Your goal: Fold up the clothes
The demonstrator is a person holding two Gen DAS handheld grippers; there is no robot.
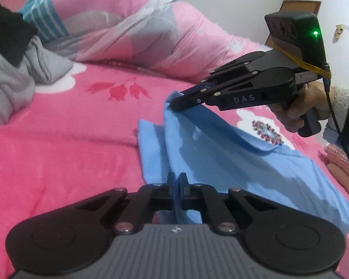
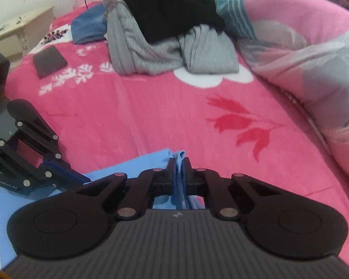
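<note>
A light blue garment [image 1: 211,153] lies on the pink flowered blanket [image 1: 65,144]. My left gripper [image 1: 177,181] is shut on its near edge, a fold of blue cloth pinched between the pads. Further off, my right gripper [image 1: 174,103] is shut on a far corner of the garment and lifts it off the bed; a hand [image 1: 297,111] holds its handle. In the right wrist view the blue garment [image 2: 151,160] is bunched between the shut fingers of the right gripper [image 2: 179,162]. The left gripper [image 2: 81,181] shows at the left edge, resting on the cloth.
A heap of grey clothes [image 2: 156,53] topped by black cloth [image 2: 165,7] sits at the back of the bed, beside a folded blue piece [image 2: 88,26]. A dark flat phone-like object [image 2: 49,61] lies on the blanket. A rumpled pink and grey quilt [image 1: 137,28] borders the bed.
</note>
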